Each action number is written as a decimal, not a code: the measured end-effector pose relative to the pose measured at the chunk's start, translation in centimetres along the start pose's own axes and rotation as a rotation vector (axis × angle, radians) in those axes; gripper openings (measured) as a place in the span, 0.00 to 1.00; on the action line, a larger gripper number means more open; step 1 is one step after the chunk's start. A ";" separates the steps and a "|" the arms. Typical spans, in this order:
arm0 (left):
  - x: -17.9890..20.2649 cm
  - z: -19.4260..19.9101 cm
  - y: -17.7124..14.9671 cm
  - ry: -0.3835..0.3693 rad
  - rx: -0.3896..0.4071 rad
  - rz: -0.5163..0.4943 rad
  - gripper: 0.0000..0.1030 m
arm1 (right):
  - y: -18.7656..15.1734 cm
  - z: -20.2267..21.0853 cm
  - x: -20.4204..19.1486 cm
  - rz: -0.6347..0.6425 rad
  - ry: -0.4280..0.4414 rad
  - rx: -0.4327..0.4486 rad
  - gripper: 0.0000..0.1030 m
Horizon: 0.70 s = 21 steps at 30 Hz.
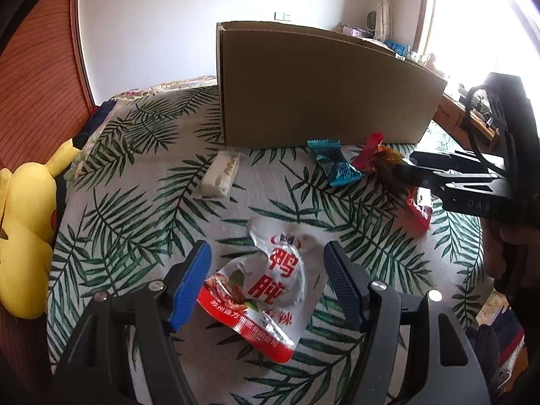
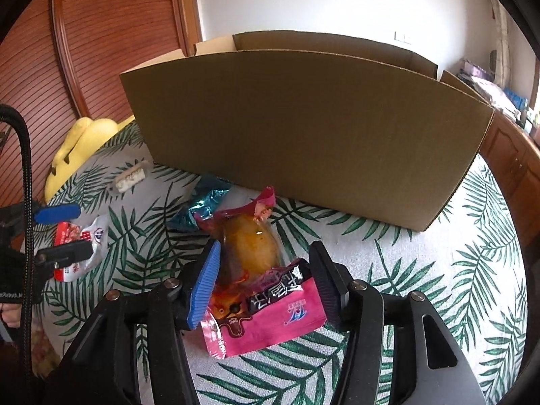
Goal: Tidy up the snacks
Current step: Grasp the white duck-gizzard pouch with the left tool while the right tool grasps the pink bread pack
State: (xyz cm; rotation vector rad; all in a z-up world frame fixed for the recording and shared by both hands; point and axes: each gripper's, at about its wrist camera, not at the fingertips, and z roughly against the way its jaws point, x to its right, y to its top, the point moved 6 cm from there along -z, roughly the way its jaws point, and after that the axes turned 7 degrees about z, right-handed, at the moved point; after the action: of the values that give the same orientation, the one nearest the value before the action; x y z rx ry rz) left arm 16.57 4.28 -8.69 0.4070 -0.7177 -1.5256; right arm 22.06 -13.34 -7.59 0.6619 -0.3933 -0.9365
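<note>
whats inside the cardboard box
Nothing can be made out: the cardboard box has an open top, but only the inner face of its far wall shows. Its near wall hides the floor and any contents.

cardboard box (image 2: 303,135) wall blocks ahead; open above rim.

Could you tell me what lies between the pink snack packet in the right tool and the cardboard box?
In the right wrist view, only bare leaf-print cloth separates the pink packet from the cardboard box; the teal wrapper sits off to the left.
</note>
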 end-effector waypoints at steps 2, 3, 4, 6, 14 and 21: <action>0.0 -0.1 -0.3 0.002 -0.009 -0.005 0.68 | 0.1 -0.6 -0.3 0.009 0.009 -0.009 0.58; 0.0 -0.2 -0.4 0.004 -0.014 -0.007 0.68 | 0.0 -0.9 -0.5 0.014 0.010 -0.011 0.59; -0.1 -0.4 -0.5 0.005 -0.020 -0.008 0.68 | 0.0 -1.1 -0.5 0.018 0.013 -0.015 0.60; -0.1 -0.6 -0.7 0.003 -0.029 -0.011 0.68 | 0.0 -1.6 -0.7 0.019 0.027 -0.034 0.61; 0.1 -1.2 -0.8 0.017 -0.044 -0.023 0.68 | -0.2 -2.1 0.1 -0.035 0.079 -0.032 0.65; 1.2 -1.5 -0.8 0.037 -0.053 -0.066 0.54 | -0.1 -2.2 -0.6 0.000 0.043 -0.042 0.66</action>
State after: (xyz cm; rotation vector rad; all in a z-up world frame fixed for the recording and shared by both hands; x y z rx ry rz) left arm 16.81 2.83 -10.09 0.4214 -0.6394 -1.5918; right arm 22.97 -12.14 -9.33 0.6427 -0.3345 -0.9267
